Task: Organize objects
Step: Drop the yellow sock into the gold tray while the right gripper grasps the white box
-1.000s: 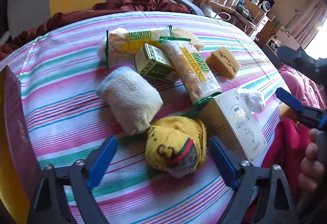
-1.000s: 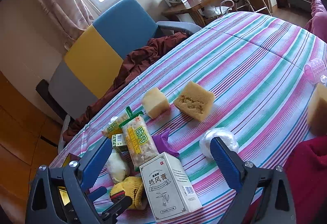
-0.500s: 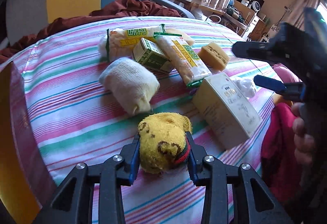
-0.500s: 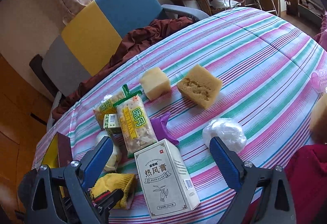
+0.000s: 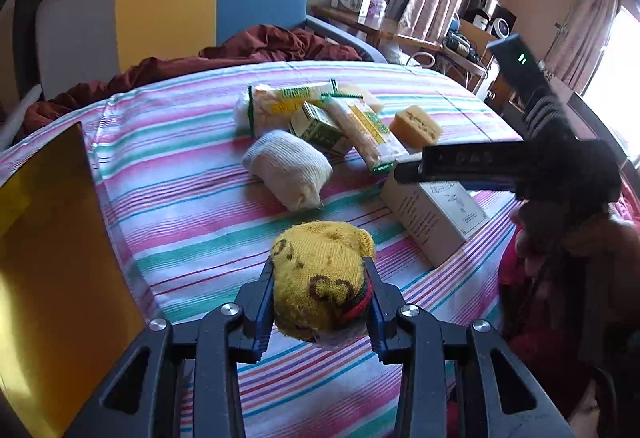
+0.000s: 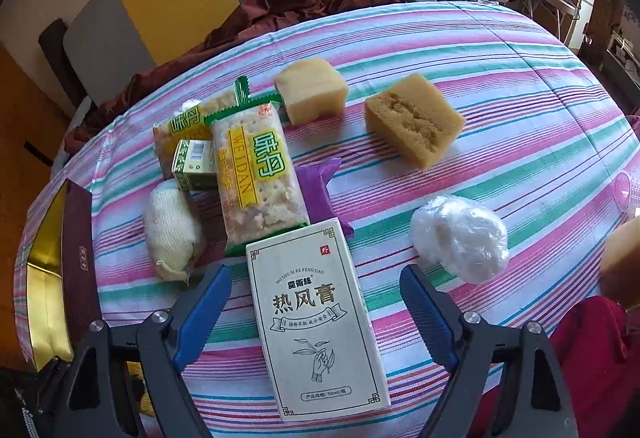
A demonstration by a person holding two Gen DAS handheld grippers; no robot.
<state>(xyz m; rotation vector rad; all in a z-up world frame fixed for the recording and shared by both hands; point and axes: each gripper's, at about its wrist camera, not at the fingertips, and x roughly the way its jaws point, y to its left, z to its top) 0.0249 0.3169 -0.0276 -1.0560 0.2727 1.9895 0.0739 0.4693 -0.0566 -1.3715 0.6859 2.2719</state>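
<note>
Through my left wrist view, my left claw sits at the bottom centre, its blue pads clamped on the yellow sock ball, held just above the striped table. Beyond it, mid-frame, lies a white sock roll, then a heap of cracker packets with a small green carton. At right a white box lies partly under my right claw's dark body, with my hand at the right edge. A gold-lined box fills the left side. Through my right wrist view, my right claw stands wide at the bottom, its jaws closing, with the white box flat between them, pads clear of its sides. Upper centre sit two sponge blocks, and a wad of clear plastic lies at right.
</note>
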